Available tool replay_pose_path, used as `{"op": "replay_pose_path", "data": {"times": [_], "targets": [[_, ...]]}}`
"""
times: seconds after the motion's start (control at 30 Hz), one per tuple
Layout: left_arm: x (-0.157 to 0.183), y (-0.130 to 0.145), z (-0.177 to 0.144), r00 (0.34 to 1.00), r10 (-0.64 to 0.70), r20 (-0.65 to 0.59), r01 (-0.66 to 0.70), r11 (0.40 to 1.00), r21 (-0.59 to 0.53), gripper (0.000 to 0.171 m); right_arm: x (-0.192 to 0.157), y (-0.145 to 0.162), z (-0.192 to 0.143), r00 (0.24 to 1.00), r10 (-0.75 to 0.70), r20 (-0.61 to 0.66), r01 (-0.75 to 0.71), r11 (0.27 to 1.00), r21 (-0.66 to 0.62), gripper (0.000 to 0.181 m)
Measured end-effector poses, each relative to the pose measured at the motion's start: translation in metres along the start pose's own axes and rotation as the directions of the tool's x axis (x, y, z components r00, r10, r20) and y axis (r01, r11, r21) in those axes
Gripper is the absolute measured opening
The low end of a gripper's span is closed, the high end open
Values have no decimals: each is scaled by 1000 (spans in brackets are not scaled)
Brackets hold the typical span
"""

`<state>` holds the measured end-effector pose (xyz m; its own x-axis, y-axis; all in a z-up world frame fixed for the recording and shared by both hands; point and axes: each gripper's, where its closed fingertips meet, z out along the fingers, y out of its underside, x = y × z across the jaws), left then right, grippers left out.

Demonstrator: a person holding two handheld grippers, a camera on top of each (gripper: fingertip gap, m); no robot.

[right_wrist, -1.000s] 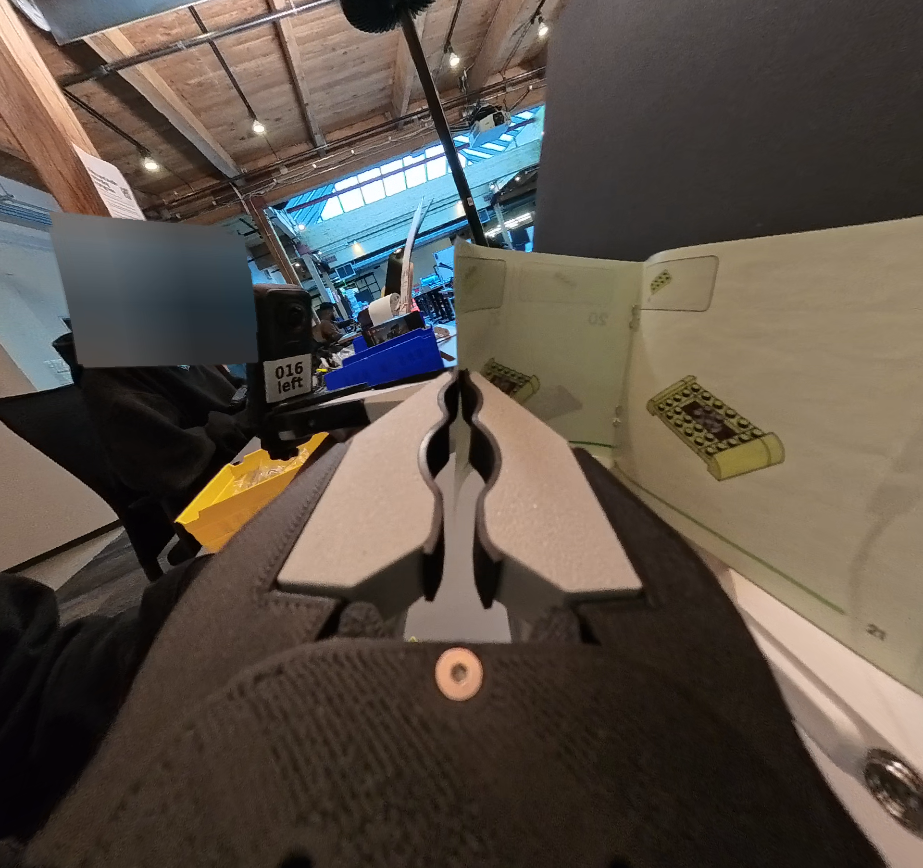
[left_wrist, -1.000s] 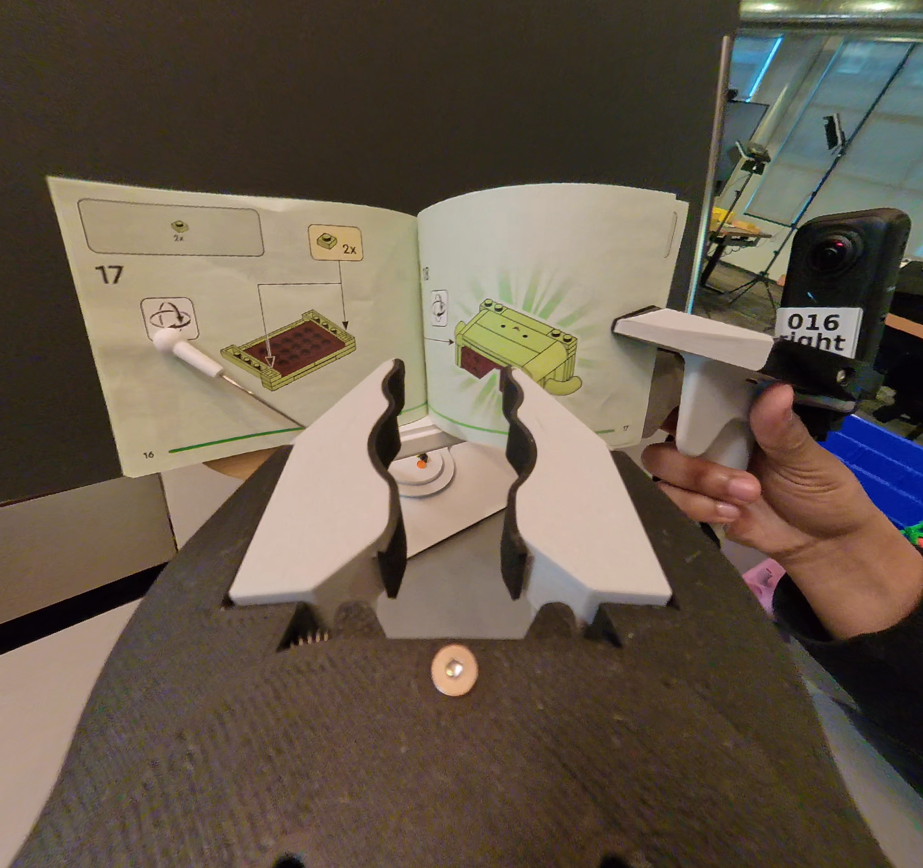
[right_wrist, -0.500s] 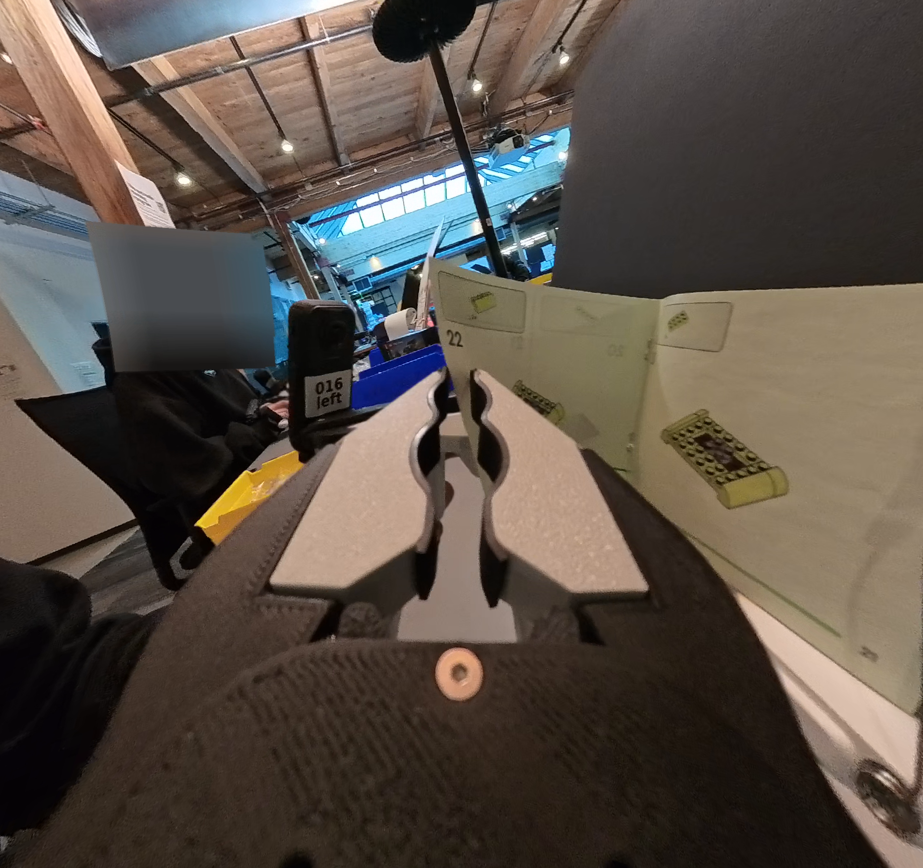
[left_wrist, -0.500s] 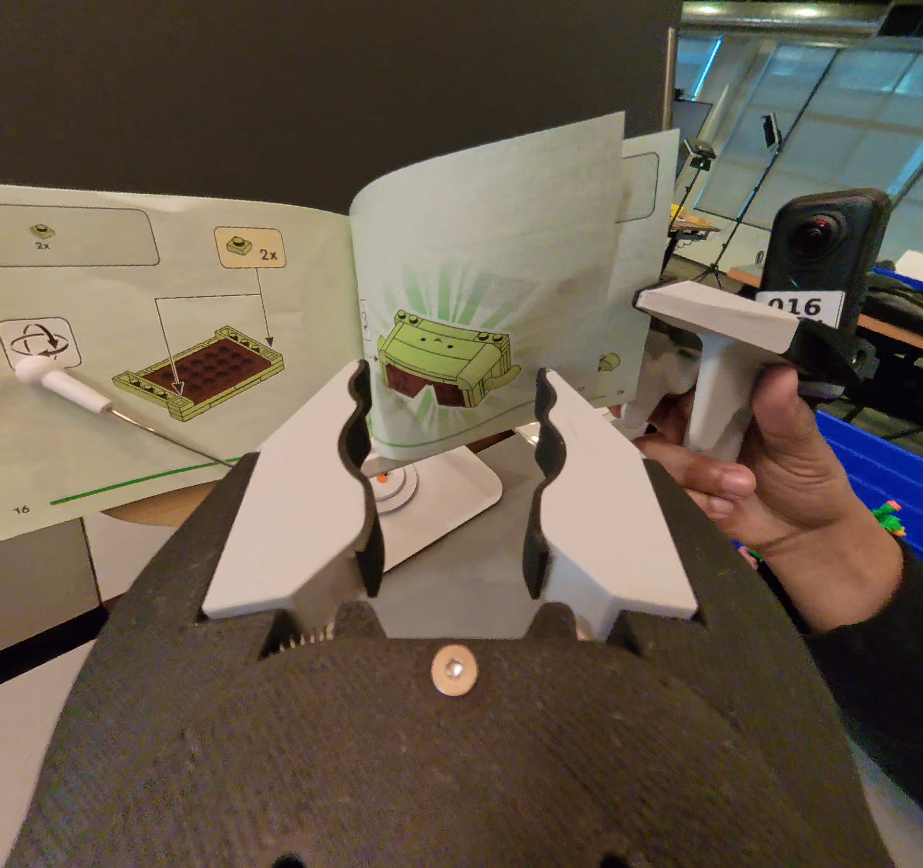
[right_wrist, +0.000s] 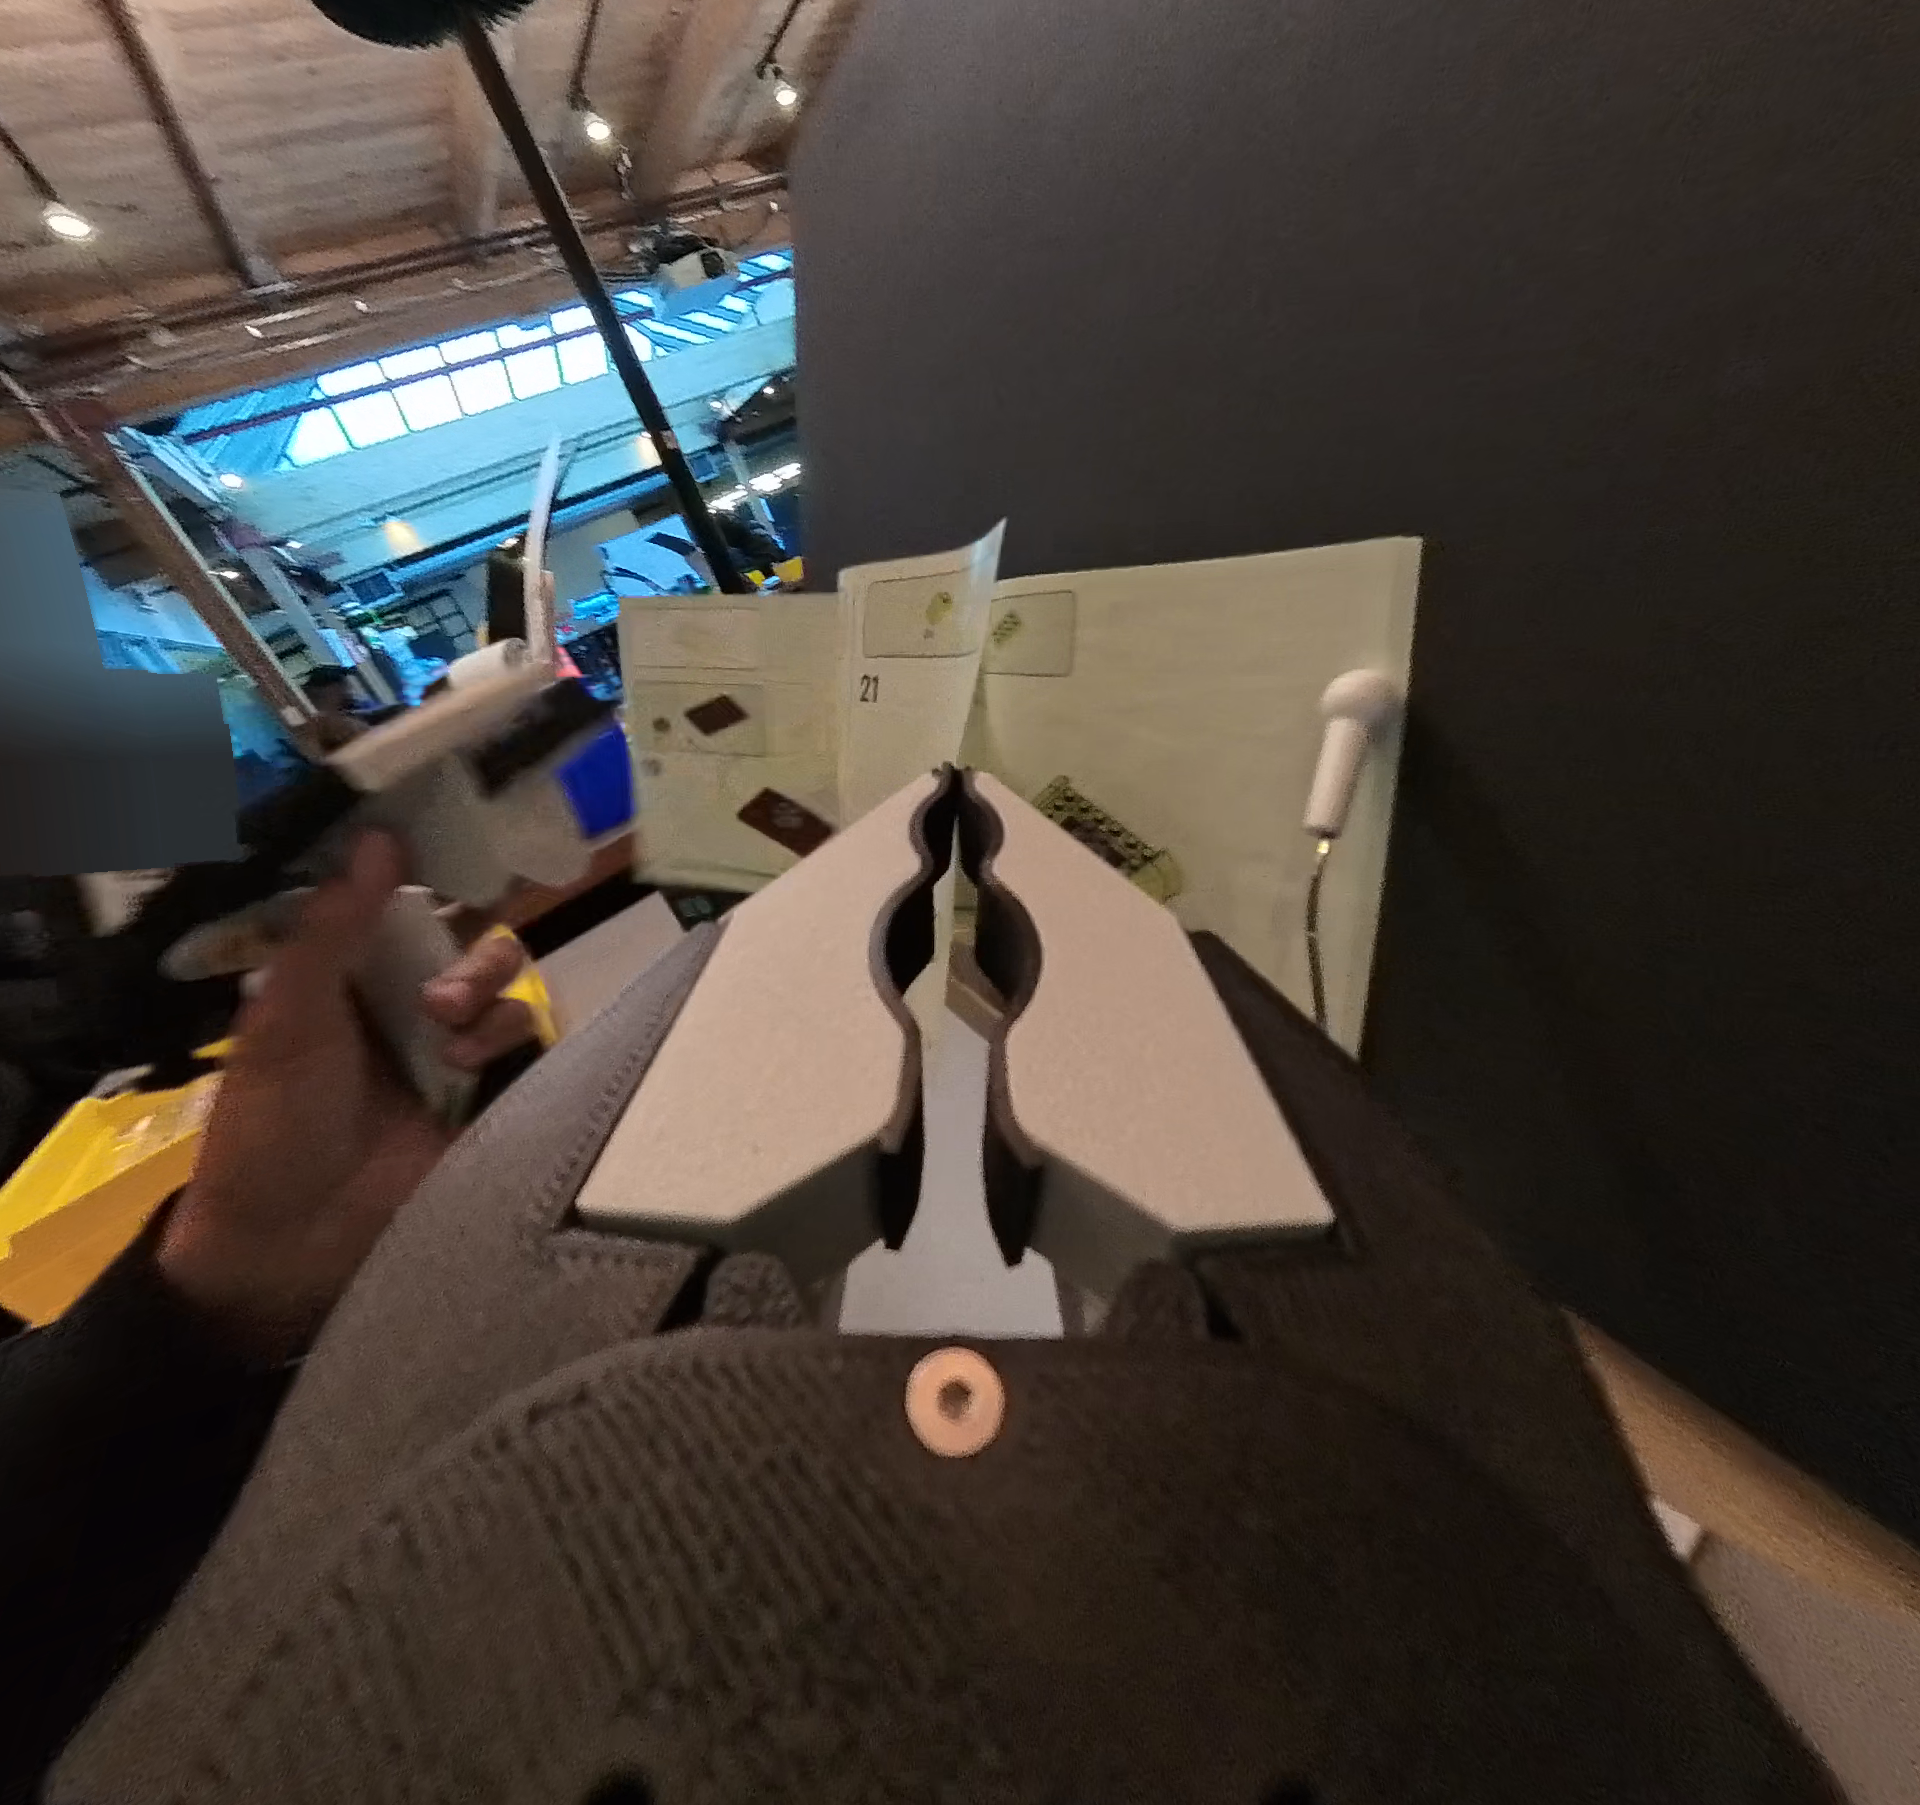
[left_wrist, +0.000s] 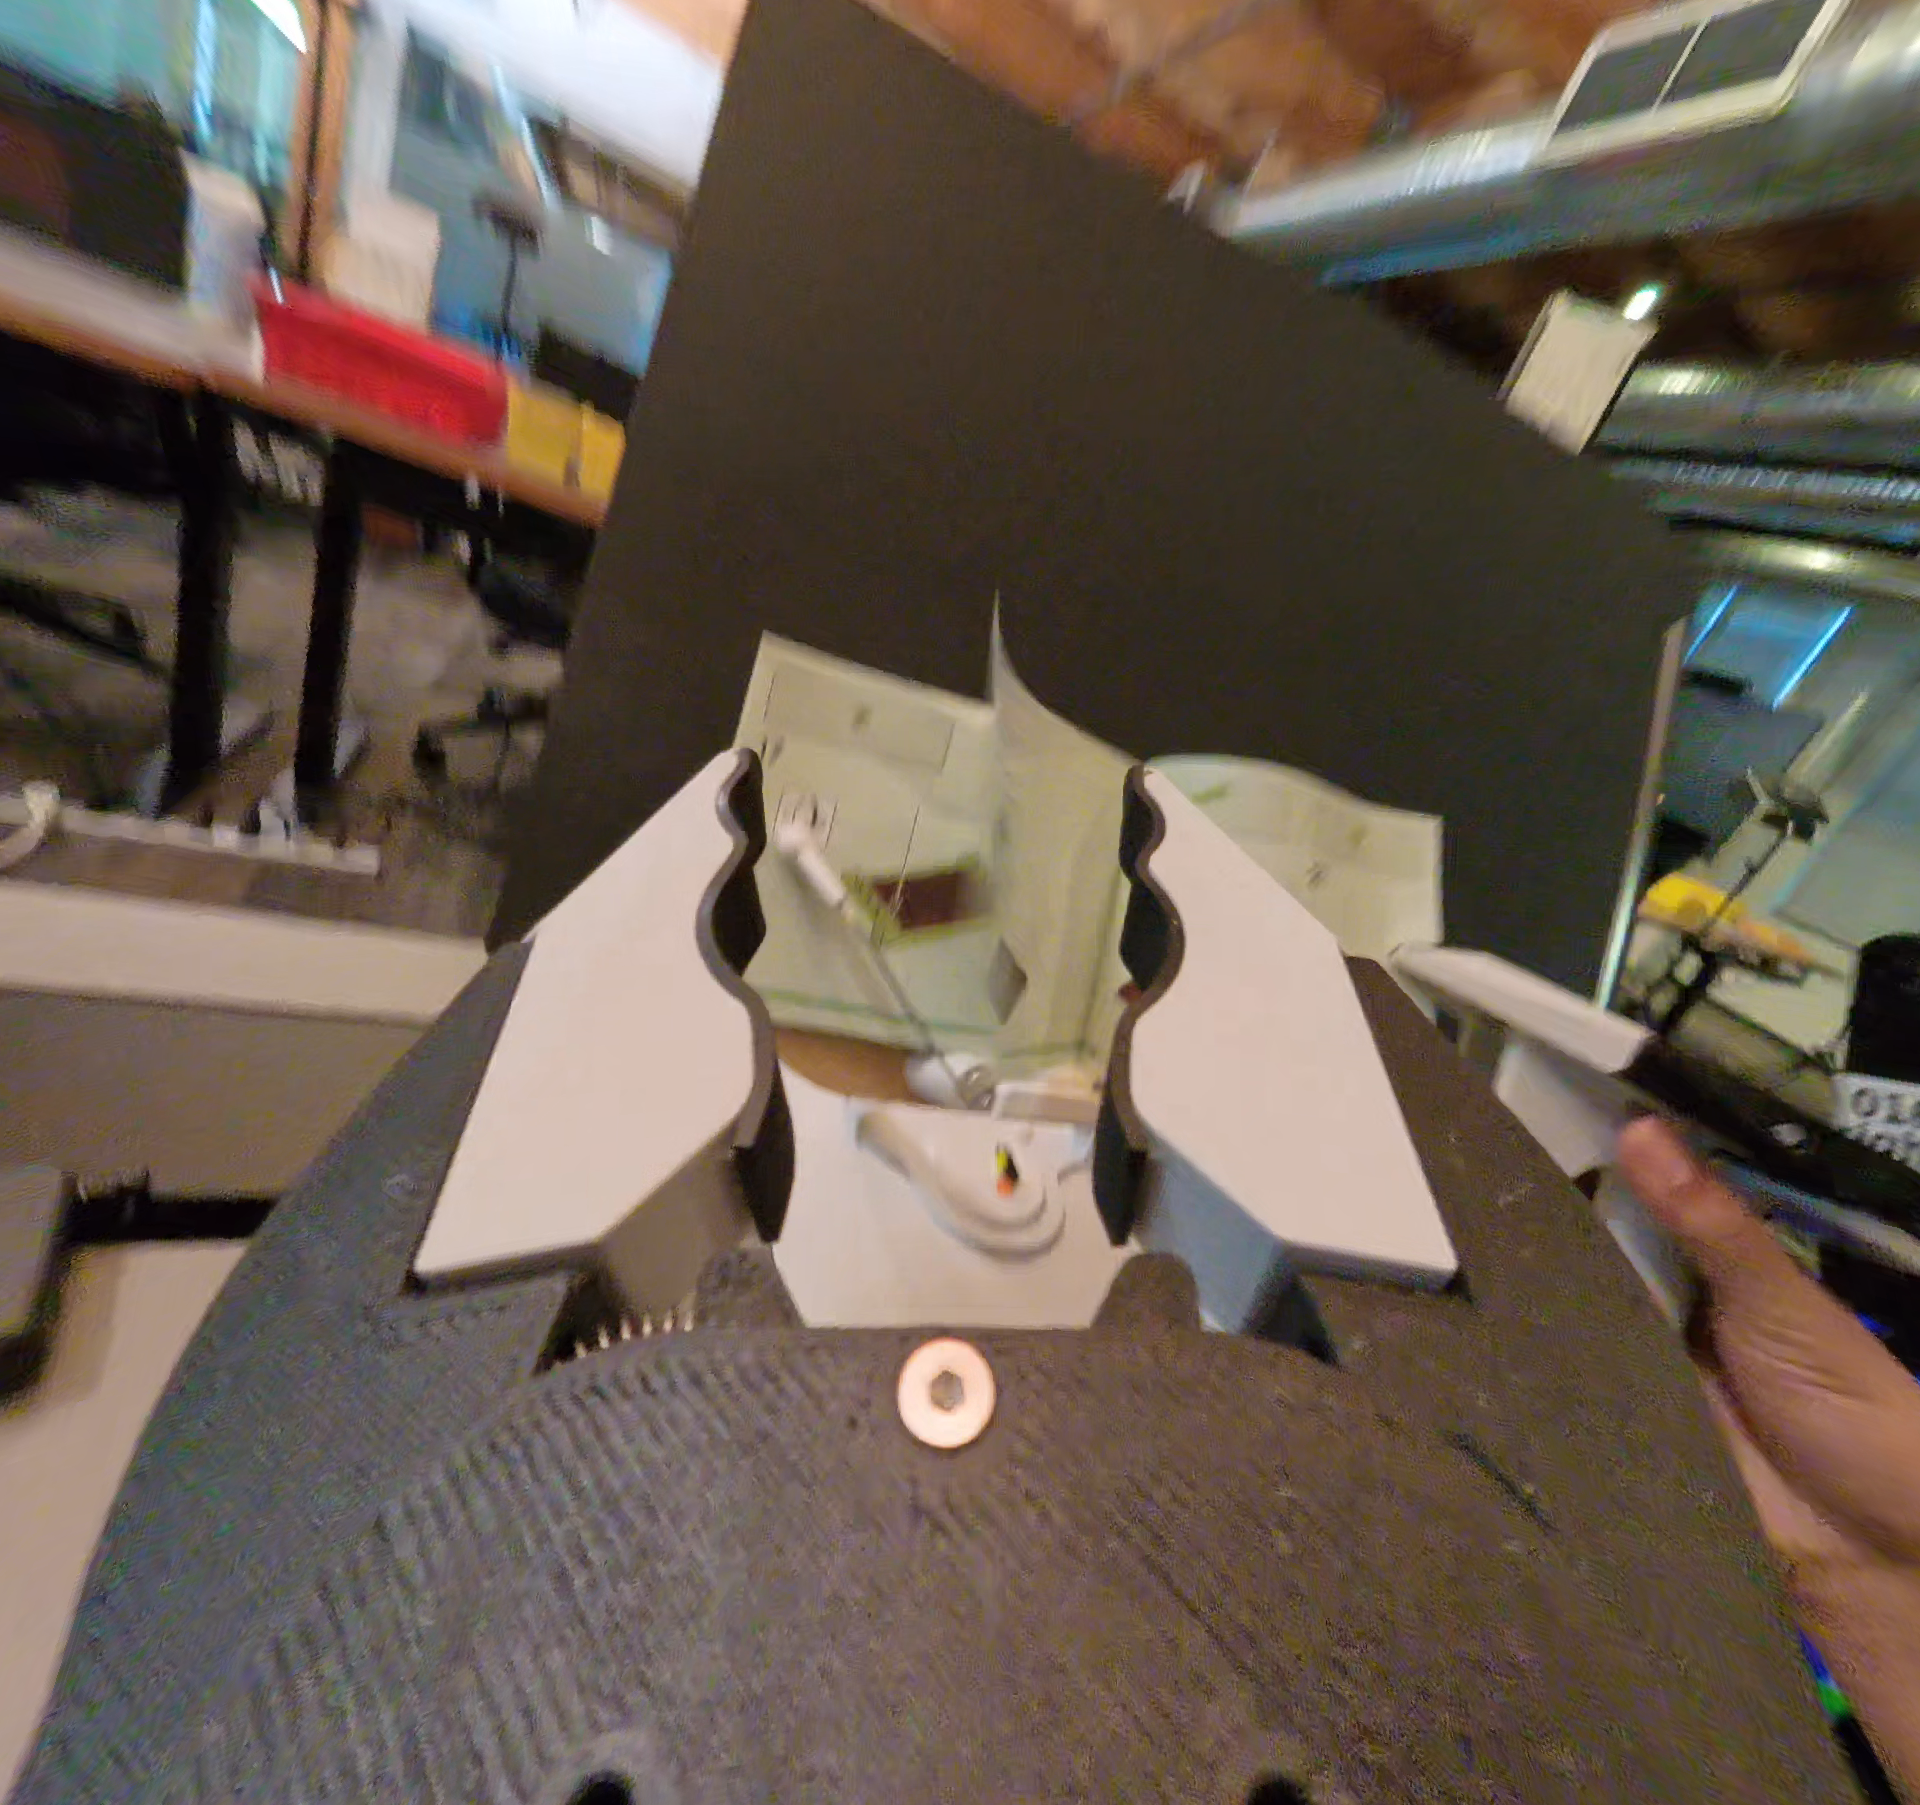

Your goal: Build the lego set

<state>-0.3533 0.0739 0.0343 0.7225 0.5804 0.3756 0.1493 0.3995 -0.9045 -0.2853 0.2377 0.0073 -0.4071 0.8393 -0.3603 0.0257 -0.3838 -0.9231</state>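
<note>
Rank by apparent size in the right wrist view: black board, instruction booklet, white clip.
1. Black board
2. Instruction booklet
3. White clip
The board stands behind the booklet, so nearness does not explain its lead.

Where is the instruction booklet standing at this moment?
In both wrist views the instruction booklet stands open, propped against the black board, straight ahead of the right hand-held gripper.

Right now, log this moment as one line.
left gripper: open, empty | right gripper: shut, whether pinching a page unclear | pale green paper instruction booklet: propped open against black board
</note>
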Motion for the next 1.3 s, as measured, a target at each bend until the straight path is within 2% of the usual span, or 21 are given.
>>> {"op": "replay_pose_path", "data": {"times": [0.07, 0.13, 0.2, 0.27, 0.3, 0.33, 0.4, 0.47, 0.53, 0.57, 0.63, 0.7, 0.8, 0.83, 0.87, 0.9, 0.93, 1.0, 1.13, 1.3], "targets": [[22, -25, -18, 996, 90, -11, -89, 989, 117, 66, 5, -1, -1, 999, -18, -38, 18, 1000, 2, 0], [63, -30, -25, 974, 214, -77, -200, 966, 161, 59, 8, -2, -2, 997, -31, -70, 31, 1000, 3, 0], [111, -10, -24, 926, 327, -187, -304, 942, 140, 44, 9, -2, -2, 995, -48, -85, 48, 999, -2, 0], [141, 19, -15, 862, 462, -211, -448, 887, 114, 16, 11, -2, -3, 993, -68, -101, 67, 998, -12, 0], [140, 33, -5, 837, 523, -163, -517, 852, 78, 8, 11, -2, -4, 991, -82, -107, 80, 997, -17, 0], [132, 47, 8, 823, 558, -107, -559, 829, 22, 9, 12, -3, -5, 989, -96, -115, 94, 995, -20, 0], [114, 83, 32, 820, 563, -98, -572, 810, -128, 9, 13, -5, -8, 984, -122, -131, 120, 992, -24, 0], [102, 110, 47, 860, 491, -137, -509, 820, -261, 10, 12, -8, -11, 980, -148, -133, 146, 989, -26, 4], [104, 123, 54, 895, 404, -188, -445, 836, -322, 11, 17, -17, -16, 968, -174, -182, 176, 984, -6, 22], [104, 125, 56, 904, 379, -197, -425, 842, -333, 11, 24, -25, -22, 951, -191, -243, 201, 979, 19, 27], [101, 126, 60, 907, 375, -191, -420, 837, -350, 13, 37, -39, -37, 891, -251, -379, 286, 957, 39, 24], [99, 123, 62, 900, 400, -176, -437, 834, -338, 13, 46, -38, -44, 826, -346, -444, 366, 930, -43, 23], [97, 124, 65, 894, 415, -169, -448, 825, -345, 12, 54, -11, -36, 798, -438, -414, 361, 898, -253, 36], [97, 127, 66, 897, 407, -173, -443, 823, -355, 12, 54, -4, -33, 794, -454, -405, 360, 887, -289, 31], [97, 129, 67, 900, 398, -176, -435, 823, -366, 10, 55, 0, -31, 785, -472, -403, 368, 877, -310, 18], [96, 131, 68, 903, 392, -176, -430, 822, -375, 9, 57, 2, -31, 764, -493, -416, 380, 865, -327, 2], [95, 132, 69, 904, 391, -173, -427, 821, -380, 7, 59, 2, -32, 741, -520, -425, 401, 850, -342, 0], [93, 133, 70, 904, 392, -170, -427, 819, -384, 0, 59, 1, -34, 726, -546, -418, 418, 833, -363, 0], [90, 137, 73, 909, 381, -169, -417, 814, -404, 0, 51, 1, -36, 716, -616, -329, 508, 783, -359, 1], [87, 139, 77, 915, 372, -157, -403, 818, -410, 0, 45, 7, -30, 630, -732, -260, 626, 676, -389, 2]]}}
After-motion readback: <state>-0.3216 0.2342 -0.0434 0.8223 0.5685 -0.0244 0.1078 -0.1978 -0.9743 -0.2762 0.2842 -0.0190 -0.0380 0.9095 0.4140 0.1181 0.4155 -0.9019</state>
